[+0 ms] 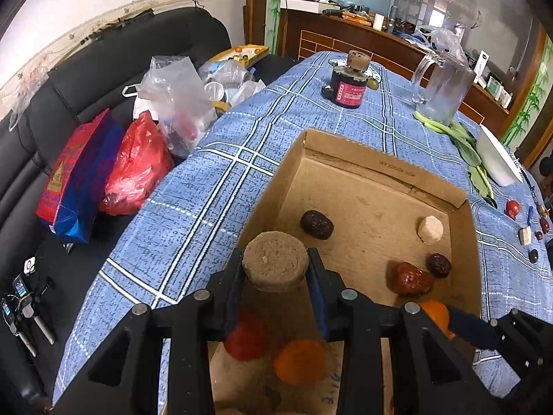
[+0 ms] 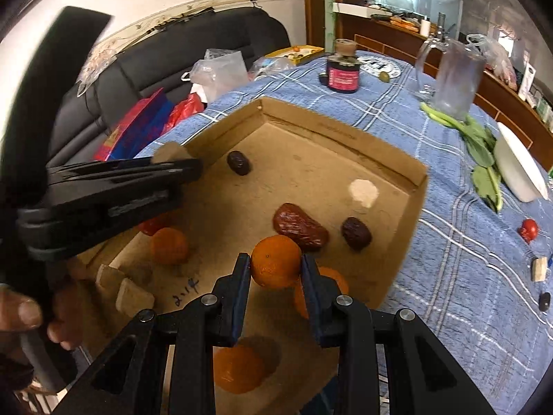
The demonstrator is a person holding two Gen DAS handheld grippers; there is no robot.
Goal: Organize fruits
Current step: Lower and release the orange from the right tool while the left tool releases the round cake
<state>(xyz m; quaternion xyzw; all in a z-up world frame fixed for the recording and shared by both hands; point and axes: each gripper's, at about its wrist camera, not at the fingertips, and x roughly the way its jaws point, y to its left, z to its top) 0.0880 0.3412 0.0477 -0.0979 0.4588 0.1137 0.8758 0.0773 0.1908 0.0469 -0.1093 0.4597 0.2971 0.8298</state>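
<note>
Right now you are mid-delivery over the cardboard box (image 2: pixel 411 186): your left claw (image 1: pixel 274 269) is clamped on a round tan cake (image 1: pixel 275 265), your right claw (image 2: pixel 275 269) on a mandarin (image 2: pixel 275 261). Next, I judge, lower each onto bare box floor near its like, clear of the dates (image 2: pixel 300 226), then release.

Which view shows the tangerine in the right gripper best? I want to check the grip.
The right wrist view: the tangerine sits centred between the right gripper pads, held above the cardboard box. The left wrist view shows only an orange sliver behind the left gripper's frame.
</note>
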